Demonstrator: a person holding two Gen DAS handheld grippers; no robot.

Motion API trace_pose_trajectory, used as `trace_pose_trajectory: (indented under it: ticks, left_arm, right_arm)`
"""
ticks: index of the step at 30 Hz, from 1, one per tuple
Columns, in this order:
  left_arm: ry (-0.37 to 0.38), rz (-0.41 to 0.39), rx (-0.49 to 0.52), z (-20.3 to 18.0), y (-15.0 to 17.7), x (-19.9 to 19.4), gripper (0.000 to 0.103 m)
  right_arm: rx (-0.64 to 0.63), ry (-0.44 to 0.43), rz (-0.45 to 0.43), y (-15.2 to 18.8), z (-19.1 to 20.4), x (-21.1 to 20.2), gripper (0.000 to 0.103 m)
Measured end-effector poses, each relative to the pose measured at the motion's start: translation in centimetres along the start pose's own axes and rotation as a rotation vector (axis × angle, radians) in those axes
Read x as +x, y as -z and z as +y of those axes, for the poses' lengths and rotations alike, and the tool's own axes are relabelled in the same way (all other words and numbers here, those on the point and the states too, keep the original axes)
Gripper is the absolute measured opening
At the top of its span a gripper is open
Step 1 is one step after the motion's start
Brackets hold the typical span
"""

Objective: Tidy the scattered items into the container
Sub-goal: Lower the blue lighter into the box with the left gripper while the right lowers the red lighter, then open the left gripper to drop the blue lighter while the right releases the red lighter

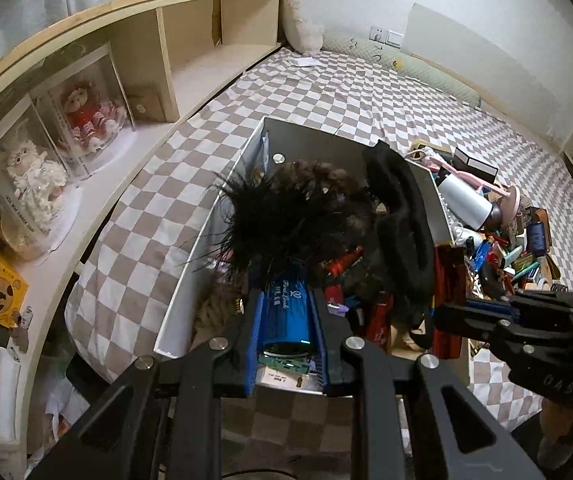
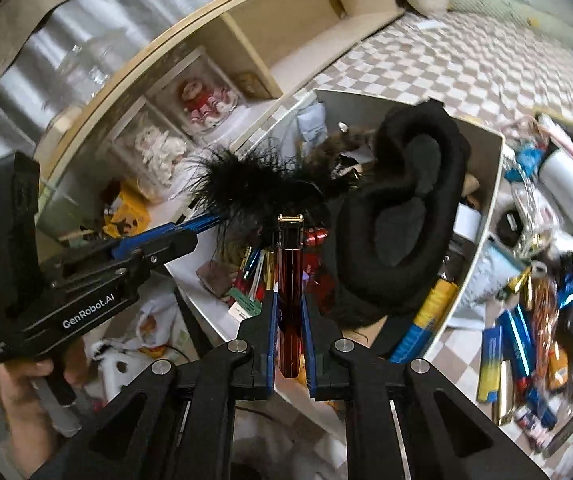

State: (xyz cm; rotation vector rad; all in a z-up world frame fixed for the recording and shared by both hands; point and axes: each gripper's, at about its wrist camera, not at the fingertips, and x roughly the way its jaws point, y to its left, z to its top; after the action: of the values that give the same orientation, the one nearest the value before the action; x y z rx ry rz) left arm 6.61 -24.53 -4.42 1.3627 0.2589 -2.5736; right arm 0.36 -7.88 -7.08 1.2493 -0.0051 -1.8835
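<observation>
A white open box [image 1: 222, 216] sits on the checkered bed, packed with small items, a black feathery piece [image 1: 270, 216] and a black plush piece [image 1: 402, 216]. My left gripper [image 1: 286, 300] is over the box's near end, shut on a shiny blue tube [image 1: 284, 320]. In the right wrist view my right gripper [image 2: 289, 296] hangs over the same box [image 2: 482, 216], shut on a slim dark red bottle [image 2: 289, 256] with a gold cap. The left gripper [image 2: 214, 220] reaches in from the left, its tips against the feathers [image 2: 246, 180]. The right gripper [image 1: 458, 312] enters from the right.
A heap of scattered packets and tubes [image 2: 546, 300] lies on the bedspread [image 1: 326, 92] right of the box, with a white cylinder [image 1: 466, 200] on top. A wooden shelf [image 1: 190, 40] with boxed dolls [image 1: 82, 112] runs along the left. A hand [image 2: 22, 384] holds the left gripper's handle.
</observation>
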Motion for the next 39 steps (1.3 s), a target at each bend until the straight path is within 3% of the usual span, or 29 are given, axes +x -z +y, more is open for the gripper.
trace_pose_trajectory:
  ticks: [4,10,19,30,39]
  left_arm:
    - [0.011,0.026,-0.009,0.3,0.3,0.5,0.022]
    - [0.114,0.06,-0.126,1.9,0.3,1.0,0.022]
    - [0.169,0.109,-0.243,3.1,0.4,1.8,0.022]
    - [0.074,0.155,-0.208,2.9,0.8,3.2,0.022]
    - [-0.028,0.181,-0.105,1.7,1.2,4.2,0.022]
  right_arm:
    - [-0.059,0.032,-0.005,-0.1,1.0,0.9,0.012]
    - [-0.083,0.055,0.022,0.0,1.3,2.4,0.012]
    - [-0.083,0.064,0.052,0.2,1.2,3.3,0.012]
    - [-0.124,0.058,0.088,0.6,2.2,4.5,0.012]
    - [-0.144,0.066,0.072,0.6,2.7,4.4,0.012]
